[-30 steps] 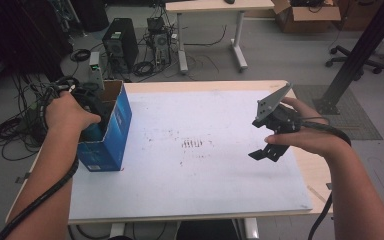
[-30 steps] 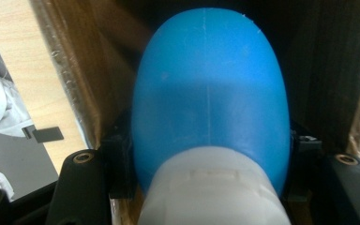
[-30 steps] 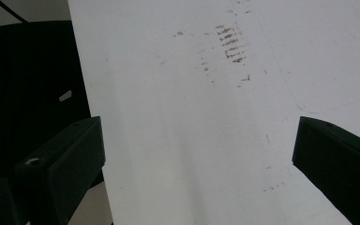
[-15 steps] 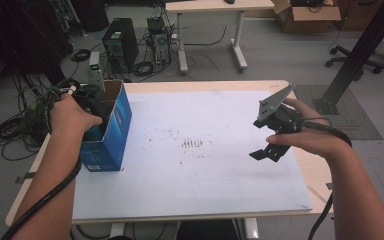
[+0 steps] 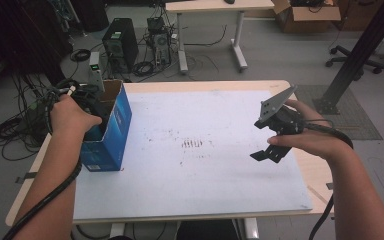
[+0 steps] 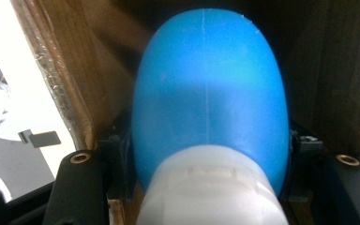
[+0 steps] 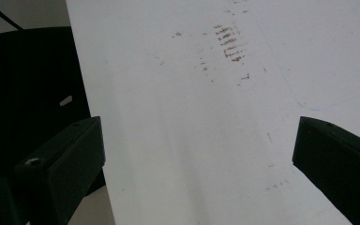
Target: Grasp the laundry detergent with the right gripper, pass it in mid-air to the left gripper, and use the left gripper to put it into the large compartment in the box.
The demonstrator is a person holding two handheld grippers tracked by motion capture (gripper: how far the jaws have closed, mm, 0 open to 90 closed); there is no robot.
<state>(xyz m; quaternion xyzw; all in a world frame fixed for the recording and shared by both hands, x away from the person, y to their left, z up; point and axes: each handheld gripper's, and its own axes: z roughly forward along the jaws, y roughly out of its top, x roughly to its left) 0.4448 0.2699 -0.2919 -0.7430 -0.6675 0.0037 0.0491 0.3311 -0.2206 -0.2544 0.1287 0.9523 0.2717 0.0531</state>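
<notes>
Hemming blue bottle (image 6: pixel 208 93), seemingly: cardboard box (image 5: pixel 111 131).

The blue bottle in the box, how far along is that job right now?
Done: the left tool is down inside the blue cardboard box and shut on the blue bottle, gripping it just above its white cap. In hand: that grip, with the bottle inside the box. Left: lifting it out and setting it on the white table, where the right tool waits open.
</notes>
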